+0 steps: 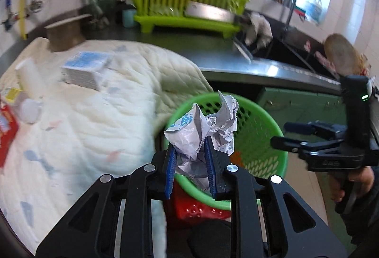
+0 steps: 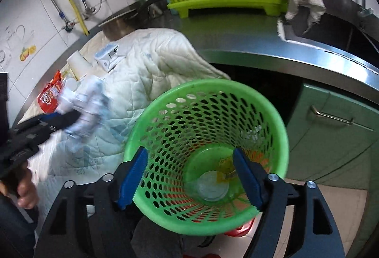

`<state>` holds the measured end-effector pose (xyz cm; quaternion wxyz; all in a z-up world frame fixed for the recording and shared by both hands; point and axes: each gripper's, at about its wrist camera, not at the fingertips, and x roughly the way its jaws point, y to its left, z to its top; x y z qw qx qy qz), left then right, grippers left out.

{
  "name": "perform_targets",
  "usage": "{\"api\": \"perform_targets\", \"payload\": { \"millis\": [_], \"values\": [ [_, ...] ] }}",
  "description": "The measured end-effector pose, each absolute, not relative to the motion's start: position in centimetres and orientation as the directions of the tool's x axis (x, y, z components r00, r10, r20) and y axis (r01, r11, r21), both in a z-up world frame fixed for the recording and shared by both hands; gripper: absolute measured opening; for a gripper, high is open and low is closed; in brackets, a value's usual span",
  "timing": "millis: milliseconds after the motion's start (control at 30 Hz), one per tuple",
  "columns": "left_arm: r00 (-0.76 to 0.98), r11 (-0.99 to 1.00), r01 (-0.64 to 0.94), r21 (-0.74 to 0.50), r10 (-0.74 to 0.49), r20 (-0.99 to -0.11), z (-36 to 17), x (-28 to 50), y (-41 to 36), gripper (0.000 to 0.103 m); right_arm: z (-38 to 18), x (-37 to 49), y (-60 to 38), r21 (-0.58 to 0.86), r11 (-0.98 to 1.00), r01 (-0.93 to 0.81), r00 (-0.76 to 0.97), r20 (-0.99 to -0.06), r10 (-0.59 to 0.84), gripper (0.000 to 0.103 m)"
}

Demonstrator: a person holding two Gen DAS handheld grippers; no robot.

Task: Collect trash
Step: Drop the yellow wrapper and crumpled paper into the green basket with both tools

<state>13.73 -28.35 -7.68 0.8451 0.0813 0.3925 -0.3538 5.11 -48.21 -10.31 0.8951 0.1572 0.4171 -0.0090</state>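
My left gripper (image 1: 189, 146) is shut on a crumpled white paper wrapper with blue print (image 1: 203, 125), held just above the near rim of a green perforated basket (image 1: 260, 120). In the right wrist view that gripper (image 2: 68, 119) and the wrapper (image 2: 87, 101) are blurred at the left, beside the basket. My right gripper (image 2: 189, 175) stands open over the basket (image 2: 206, 92), nothing between its blue pads (image 2: 132, 175). A clear plastic cup (image 2: 210, 187) and a yellow wrapper (image 2: 227, 168) lie at the basket's bottom. In the left wrist view the right gripper (image 1: 280, 133) hangs by the basket's far right side.
A white quilted cloth (image 1: 94, 116) covers the counter, with a blue-and-white box (image 1: 83, 71), a red packet (image 1: 7, 130) and a white paper cup (image 2: 78, 62) on it. Behind stand a lime dish rack (image 1: 184, 7) and a sink (image 1: 291, 52). A green cabinet door (image 2: 331, 120) is at the right.
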Motion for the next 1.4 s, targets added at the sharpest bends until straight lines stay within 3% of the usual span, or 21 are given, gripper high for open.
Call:
{"api": "perform_targets", "payload": {
  "millis": [167,367,900,1300,1400],
  "values": [
    [0.410,0.721,0.682,-0.123,-0.515,-0.753,-9.3,13.2,-31.0,0.029,-9.3,3.3,-49.6,0.283,0.945,0.164,0.677,-0.729,0.101,0.076],
    [0.391,0.723,0.680,-0.123,-0.499,-0.773,-10.3,13.2,-32.1,0.053,-8.5,2.1,-50.4,0.294,0.940,0.174,0.698,-0.710,0.093,0.077],
    [0.535,0.819,0.568,-0.082,-0.442,-0.720,-6.2,13.5,-22.8,0.058,-6.3,5.5,-45.1,0.265,0.964,0.027,0.717,-0.677,0.166,0.085],
    [0.699,0.956,0.289,-0.041,-0.240,-0.674,-4.0,15.4,-8.5,0.059,-4.3,13.2,-36.9,0.165,0.969,-0.183,0.689,-0.682,0.246,0.089],
    [0.729,0.980,0.197,-0.040,-0.174,-0.662,-3.5,16.6,-4.7,0.063,-3.8,15.4,-34.7,0.118,0.965,-0.235,0.683,-0.686,0.250,0.089]
  ]
}}
